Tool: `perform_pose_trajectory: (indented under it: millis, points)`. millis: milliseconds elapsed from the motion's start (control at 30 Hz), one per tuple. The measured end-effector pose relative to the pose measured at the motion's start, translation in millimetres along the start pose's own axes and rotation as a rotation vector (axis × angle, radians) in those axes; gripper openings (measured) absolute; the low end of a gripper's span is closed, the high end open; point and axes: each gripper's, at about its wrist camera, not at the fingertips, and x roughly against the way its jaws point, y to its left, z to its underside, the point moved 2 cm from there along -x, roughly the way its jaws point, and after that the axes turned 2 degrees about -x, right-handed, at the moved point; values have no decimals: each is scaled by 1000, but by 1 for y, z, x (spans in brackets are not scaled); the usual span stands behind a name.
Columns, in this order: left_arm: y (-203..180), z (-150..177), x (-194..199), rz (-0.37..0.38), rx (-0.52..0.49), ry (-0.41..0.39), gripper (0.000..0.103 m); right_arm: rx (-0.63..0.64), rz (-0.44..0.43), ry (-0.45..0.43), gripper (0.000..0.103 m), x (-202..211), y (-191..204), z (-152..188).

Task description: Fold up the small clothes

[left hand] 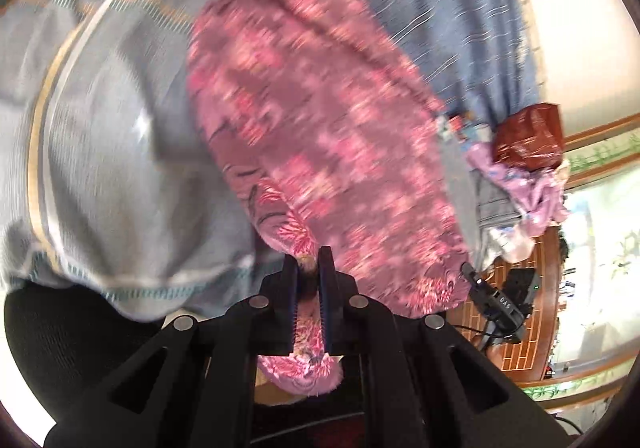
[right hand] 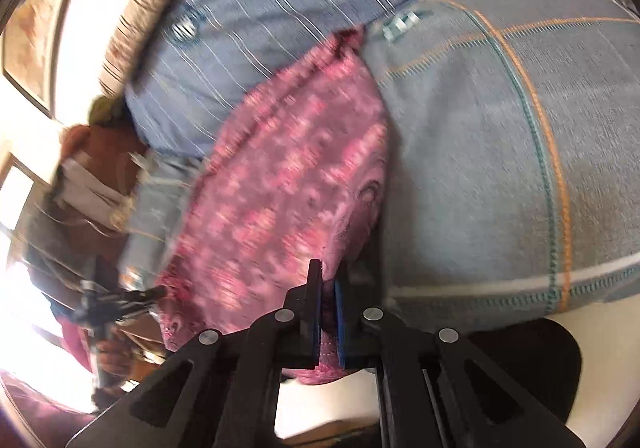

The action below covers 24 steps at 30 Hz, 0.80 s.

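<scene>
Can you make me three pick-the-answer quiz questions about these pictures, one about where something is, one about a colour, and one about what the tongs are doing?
1. Where is the red plastic bag?
A. On the pile of clothes at the bed's edge
B. Between the tongs
C. On the floor

2. What colour is the flowery cloth?
A. Green
B. Pink
C. Yellow

3. What are the left tongs and right tongs doing?
A. Both wide open
B. Both pinching the cloth
C. Only one pinching

Answers: 1 A, the bag sits atop the heaped clothes. 2 B, pink flowers cover it. 3 B, each wrist view shows pink fabric squeezed between shut tongs.
</scene>
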Motion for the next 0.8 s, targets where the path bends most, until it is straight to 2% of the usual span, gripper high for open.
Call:
perform_pose_trajectory:
  millis: [133,267,500,633,800]
  points:
    - [-12,-30,5,40,-2,-40,7,-40,-108,-36,4,2,9,-19]
    - [-10,-63,1,47,36,-76,7,-70,-151,-63,4,-9,11,-40]
    - [25,-108,-32,-59,167,-61,7,-166,-75,-82,5,-47,-16,-78]
    - [42,-121,-50,-77,226,-22,7,-170,4,-56,5,-72,-24,-90]
    - [48,-123,-54,-61,255,1,7,-181,9,-50,7,-82,-27,-95]
